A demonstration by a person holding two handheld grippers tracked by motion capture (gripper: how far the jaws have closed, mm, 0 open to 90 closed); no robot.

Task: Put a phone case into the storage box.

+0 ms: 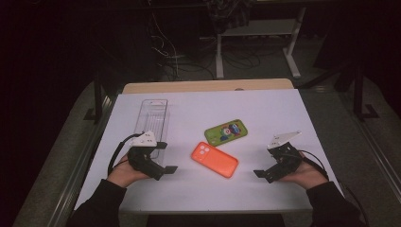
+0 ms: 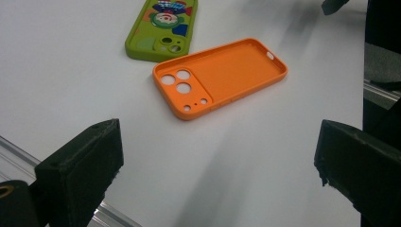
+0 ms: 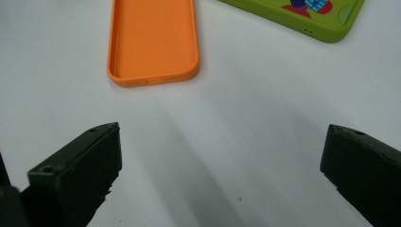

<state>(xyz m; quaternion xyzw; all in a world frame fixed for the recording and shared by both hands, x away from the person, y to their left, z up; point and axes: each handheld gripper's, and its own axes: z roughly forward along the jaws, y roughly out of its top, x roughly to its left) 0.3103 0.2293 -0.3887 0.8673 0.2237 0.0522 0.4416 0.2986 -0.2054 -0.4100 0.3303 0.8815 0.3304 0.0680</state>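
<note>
Both jaws wide apart, nothing held, on left hand-held gripper (image 1: 165, 158) and right hand-held gripper (image 1: 268, 160); orange phone case (image 1: 214, 159) flat on bench (image 1: 265, 109) between them, hollow up; likely to slide or flip if pinched at one thin rim; two phone cases counted, green phone case (image 1: 226, 132) just beyond; one clear tray (image 1: 152, 115).

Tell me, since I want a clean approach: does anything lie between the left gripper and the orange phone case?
Nothing visible does. In the left gripper view only bare white table lies between the open jaws of the left gripper and the orange phone case. The green phone case lies beyond it, and the clear tray is off to the side.
</note>
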